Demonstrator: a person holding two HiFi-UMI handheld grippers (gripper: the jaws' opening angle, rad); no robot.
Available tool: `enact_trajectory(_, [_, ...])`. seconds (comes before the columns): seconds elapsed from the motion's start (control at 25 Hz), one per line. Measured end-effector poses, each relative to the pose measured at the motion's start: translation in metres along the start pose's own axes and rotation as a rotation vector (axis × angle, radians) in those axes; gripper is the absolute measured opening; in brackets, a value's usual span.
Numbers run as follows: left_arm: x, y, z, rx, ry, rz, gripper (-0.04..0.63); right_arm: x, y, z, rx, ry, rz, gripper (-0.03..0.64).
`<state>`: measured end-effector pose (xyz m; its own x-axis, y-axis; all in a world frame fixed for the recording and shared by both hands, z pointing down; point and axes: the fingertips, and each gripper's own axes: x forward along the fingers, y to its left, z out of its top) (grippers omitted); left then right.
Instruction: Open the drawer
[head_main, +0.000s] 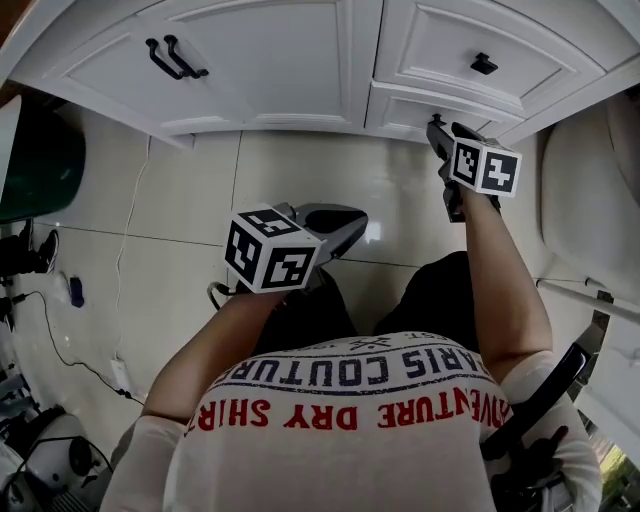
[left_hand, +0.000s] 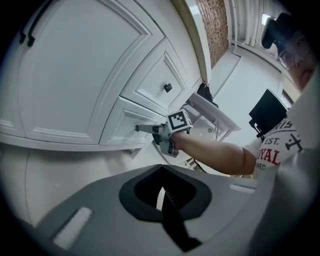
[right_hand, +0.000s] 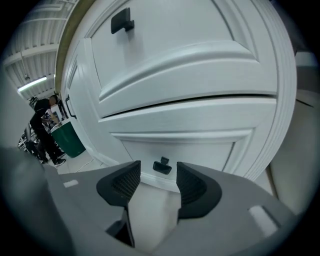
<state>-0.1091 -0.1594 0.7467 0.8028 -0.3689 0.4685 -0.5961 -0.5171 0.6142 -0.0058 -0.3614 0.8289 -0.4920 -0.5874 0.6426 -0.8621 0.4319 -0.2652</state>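
Plainly the drawer (right_hand: 180, 142) I am after is the lower of two white fronts stacked at the right end of the cabinet (head_main: 270, 60), just above its bottom edge and the tiled floor (head_main: 180, 200). I judge it a stiff painted panel on runners, probably light to draw but apt to bind if pulled crooked. The smooth face gives nothing to pinch, so the only hold is its small dark knob (right_hand: 161, 166), which looks hard and small enough to slip from a loose grip.

That knob shows centred in the gap of my right gripper (right_hand: 158, 182), seemingly just beyond the tips and not yet between them. These jaws stand wide, and their ribbed pads (right_hand: 125, 182) touch nothing. A straight push forward should seat the knob between them.

My left gripper (left_hand: 161, 170) hangs well back over the floor, jaws together on nothing. Above sits the upper drawer (right_hand: 175, 45) with a matching knob, and further left along the cabinet are two bar handles (head_main: 175, 57).
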Motion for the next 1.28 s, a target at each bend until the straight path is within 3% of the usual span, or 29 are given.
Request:
enact_trajectory(0.2, [-0.008, 0.006, -0.017, 0.119, 0.079, 0.086, -0.015, 0.015, -0.001, 0.003, 0.002, 0.011, -0.043, 0.225])
enact_trajectory(0.44, [-0.008, 0.006, -0.026, 0.172, 0.123, 0.105, -0.015, 0.021, -0.012, 0.001, 0.055, -0.008, -0.11, 0.187])
enact_trajectory(0.72, [-0.011, 0.007, -0.028, 0.166, 0.124, 0.099, -0.015, 0.026, -0.007, -0.003, 0.076, 0.01, -0.11, 0.15])
enact_trajectory(0.92, [-0.026, 0.015, -0.016, 0.147, 0.074, 0.122, -0.015, 0.025, -0.006, -0.003, 0.076, 0.025, -0.116, 0.147])
enact_trajectory(1.12, [-0.038, 0.024, -0.001, 0.15, 0.036, 0.154, -0.015, 0.023, -0.006, -0.007, -0.004, 0.017, -0.16, 0.146])
enact_trajectory(1.28, [-0.043, 0.025, 0.002, 0.146, 0.018, 0.159, -0.015, 0.016, -0.001, -0.013, 0.001, 0.021, -0.151, 0.144])
